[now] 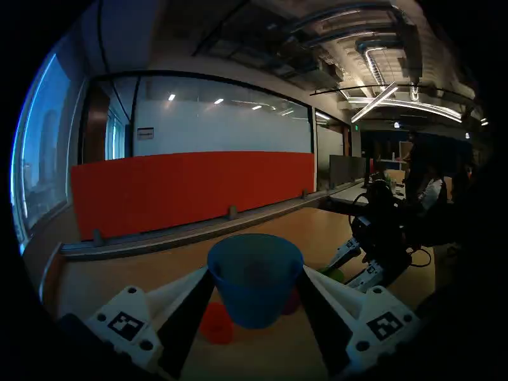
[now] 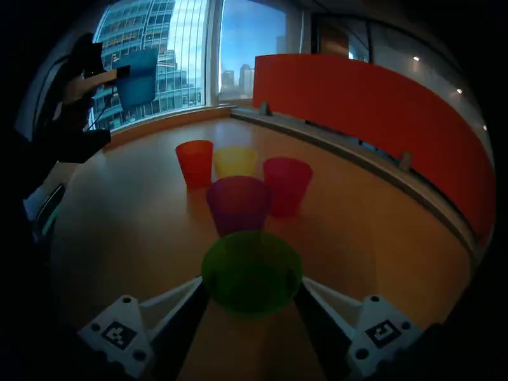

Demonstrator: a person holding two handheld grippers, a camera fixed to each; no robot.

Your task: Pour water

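Blue cup pinched upright in my left fingers hangs high, well left of the green cup my right fingers pinch.

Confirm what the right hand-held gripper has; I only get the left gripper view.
Observer: The right hand-held gripper grips a green cup, upright.
Operator: Cups ahead of it?
Observer: Four on the table: orange cup, yellow cup, pink cup, purple cup, clustered, with the purple one nearest the green.
Operator: Where's mine relative to them?
Observer: The blue cup in the left hand-held gripper is held high, off to the cluster's left in the right gripper view.
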